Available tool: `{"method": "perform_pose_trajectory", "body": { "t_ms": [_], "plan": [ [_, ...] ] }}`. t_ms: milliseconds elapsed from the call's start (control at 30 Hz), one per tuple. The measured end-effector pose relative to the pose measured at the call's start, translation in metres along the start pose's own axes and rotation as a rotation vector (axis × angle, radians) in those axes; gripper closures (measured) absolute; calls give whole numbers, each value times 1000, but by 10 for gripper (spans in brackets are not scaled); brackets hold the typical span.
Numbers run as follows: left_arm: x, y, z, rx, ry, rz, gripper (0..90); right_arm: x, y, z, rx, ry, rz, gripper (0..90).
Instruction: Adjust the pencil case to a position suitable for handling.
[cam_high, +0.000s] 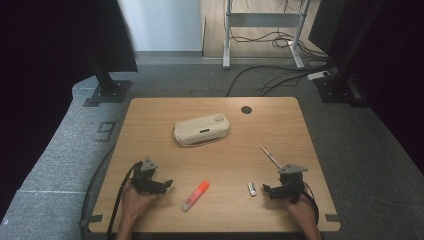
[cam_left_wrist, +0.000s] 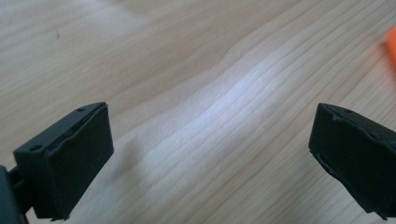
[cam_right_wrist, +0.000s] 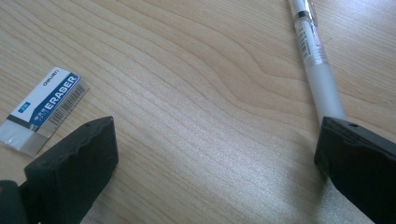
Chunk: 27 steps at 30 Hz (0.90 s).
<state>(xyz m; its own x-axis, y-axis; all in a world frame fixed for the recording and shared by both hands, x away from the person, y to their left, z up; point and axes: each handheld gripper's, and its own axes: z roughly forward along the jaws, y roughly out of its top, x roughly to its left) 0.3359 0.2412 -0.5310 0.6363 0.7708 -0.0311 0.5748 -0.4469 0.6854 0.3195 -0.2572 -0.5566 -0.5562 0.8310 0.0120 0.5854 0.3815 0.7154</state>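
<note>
Two grippers, both mine, rest low at the near edge of the desk (cam_high: 150, 107), each with its jaws spread wide and nothing between them.

Landmark: the eraser (cam_high: 252, 188), a small white block in a blue-printed sleeve.

Right gripper (cam_high: 278, 191) sits just beside the eraser, on its right. In the right gripper view the eraser (cam_right_wrist: 43, 109) lies just off my left jaw, outside the gap, its long axis running diagonally up and away. The pen (cam_right_wrist: 314, 65) runs along the other side; its grey grip end meets my right jaw, though I cannot tell whether they touch. From the high view the pen (cam_high: 270, 156) lies beyond the eraser and to its right, with its far end slanting off to the left.

Left gripper (cam_high: 161, 186) is well apart from the eraser, on its left. The orange highlighter (cam_high: 195, 195) lies between the two, with its cap end pointing toward the eraser's far side. A sliver of orange (cam_left_wrist: 391, 49) shows at the edge of the left gripper view.

Judgement: the right gripper is nearer to eraser and pen; the left is nearer to the highlighter.

Count: one eraser, one pen, one highlighter, one cream pencil case (cam_high: 202, 129) far beyond the eraser, closed.
</note>
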Motion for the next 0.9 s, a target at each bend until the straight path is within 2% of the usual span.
{"method": "perform_pose_trajectory", "body": {
  "t_ms": [67, 200, 367, 433, 533, 733, 800, 900],
  "plan": [
    [-2, 8, 0, -13, -16, 8, 0, 0, 0, 0, 0, 0, 0, 0],
    [-3, 18, 2, -18, -15, 26, 0, 0, 0, 0, 0, 0, 1, 0],
    [0, 28, 5, -14, -29, 36, 1, 0, 0, 0, 0, -1, 1, 0],
    [1, 33, 6, -11, -47, 32, 1, 0, 0, 0, 0, 0, 2, 0],
    [1, 47, 9, -4, -51, 66, 1, 0, 0, 0, 0, 0, 1, 0],
    [3, 62, 14, -3, -76, 78, 8, 0, 0, 0, 0, -1, 1, 0],
    [5, 70, 17, -12, -106, 74, 11, 0, 0, 0, 0, 0, 2, 0],
    [7, 76, 19, -15, -109, 69, 11, 0, 0, 0, 0, 0, 1, 0]
  ]
}}
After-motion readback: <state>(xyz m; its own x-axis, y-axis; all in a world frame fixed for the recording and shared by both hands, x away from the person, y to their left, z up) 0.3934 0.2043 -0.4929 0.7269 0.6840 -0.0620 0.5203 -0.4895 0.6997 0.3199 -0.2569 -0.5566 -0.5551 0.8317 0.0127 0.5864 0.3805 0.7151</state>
